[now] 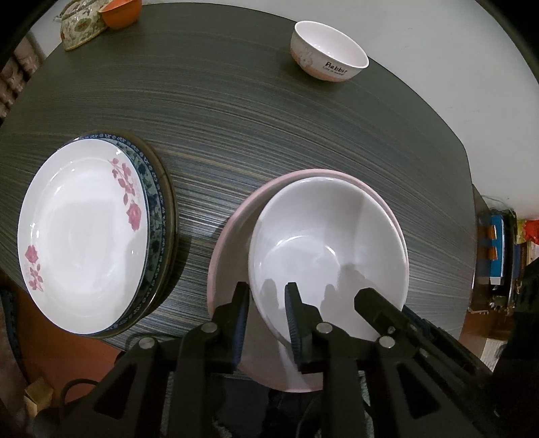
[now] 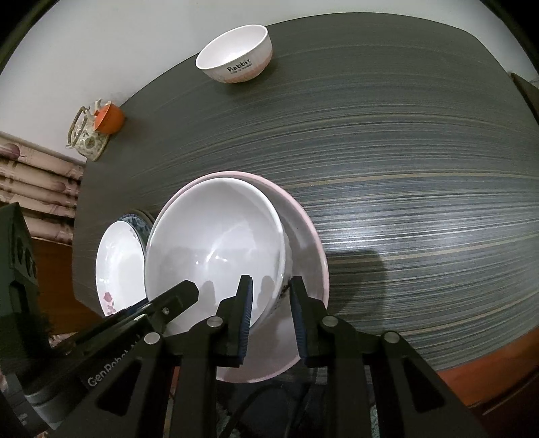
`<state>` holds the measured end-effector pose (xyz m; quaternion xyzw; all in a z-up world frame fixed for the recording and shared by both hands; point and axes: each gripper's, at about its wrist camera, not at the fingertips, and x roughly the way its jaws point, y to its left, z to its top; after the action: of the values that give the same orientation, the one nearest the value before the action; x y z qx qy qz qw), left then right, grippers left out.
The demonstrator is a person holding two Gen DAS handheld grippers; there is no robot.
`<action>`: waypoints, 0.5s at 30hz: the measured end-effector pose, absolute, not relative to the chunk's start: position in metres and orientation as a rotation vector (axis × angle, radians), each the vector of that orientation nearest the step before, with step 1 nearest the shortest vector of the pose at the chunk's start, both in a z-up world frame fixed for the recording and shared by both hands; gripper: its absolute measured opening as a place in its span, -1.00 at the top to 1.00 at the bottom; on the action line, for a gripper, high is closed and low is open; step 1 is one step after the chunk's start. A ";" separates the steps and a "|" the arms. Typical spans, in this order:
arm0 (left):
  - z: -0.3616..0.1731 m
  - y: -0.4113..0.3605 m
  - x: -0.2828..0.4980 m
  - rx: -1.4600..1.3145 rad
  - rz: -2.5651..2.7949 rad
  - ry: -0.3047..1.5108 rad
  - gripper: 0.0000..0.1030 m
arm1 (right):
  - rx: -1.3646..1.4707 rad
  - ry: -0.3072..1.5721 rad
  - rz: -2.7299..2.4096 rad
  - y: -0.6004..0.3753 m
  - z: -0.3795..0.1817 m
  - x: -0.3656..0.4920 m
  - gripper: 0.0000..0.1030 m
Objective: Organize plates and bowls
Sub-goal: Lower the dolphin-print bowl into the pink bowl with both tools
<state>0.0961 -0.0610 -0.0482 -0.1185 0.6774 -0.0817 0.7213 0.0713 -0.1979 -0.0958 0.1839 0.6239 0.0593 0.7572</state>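
Note:
A white bowl (image 1: 323,236) (image 2: 215,236) sits nested, slightly off centre, inside a wider pink bowl (image 1: 229,242) (image 2: 303,242) at the near edge of the table. My left gripper (image 1: 267,300) straddles the white bowl's left rim, one finger outside and one inside, with a gap showing beside the wall. My right gripper (image 2: 271,293) straddles the right rim the same way, and its pads stand off the wall. Both are open. A stack of plates (image 1: 84,236) (image 2: 118,259), topped by a white one with pink roses, lies to the left. A small "Rabbit" bowl (image 1: 330,50) (image 2: 235,54) stands at the far side.
The dark striped table (image 1: 269,128) (image 2: 404,168) has rounded corners and a white wall behind it. An orange cup (image 1: 121,13) (image 2: 109,118) and a floral teapot (image 1: 81,30) (image 2: 86,138) sit at the far left corner. Shelving clutter (image 1: 495,249) lies beyond the right edge.

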 end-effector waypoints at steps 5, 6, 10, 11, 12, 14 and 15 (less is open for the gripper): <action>-0.049 -0.060 0.097 -0.269 -0.182 1.500 0.55 | 0.387 1.357 0.132 -0.196 -0.095 0.072 0.50; -0.049 -0.059 0.097 -0.272 -0.183 1.503 0.55 | 0.388 1.356 0.132 -0.196 -0.095 0.072 0.50; -0.050 -0.058 0.098 -0.279 -0.183 1.508 0.55 | 0.392 1.354 0.132 -0.197 -0.095 0.070 0.48; -0.050 -0.058 0.098 -0.281 -0.183 1.509 0.55 | 0.393 1.354 0.132 -0.196 -0.095 0.070 0.47; -0.050 -0.058 0.098 -0.284 -0.183 1.508 0.54 | 0.393 1.354 0.131 -0.197 -0.095 0.070 0.46; -0.050 -0.059 0.098 -0.285 -0.184 1.505 0.53 | 0.400 1.354 0.129 -0.197 -0.094 0.070 0.43; -0.050 -0.059 0.098 -0.285 -0.185 1.504 0.53 | 0.404 1.354 0.131 -0.198 -0.094 0.069 0.43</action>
<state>0.0978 -0.0586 -0.0502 -0.1286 0.6799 -0.0836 0.7171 0.0694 -0.1978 -0.0939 0.1855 0.6215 0.0600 0.7588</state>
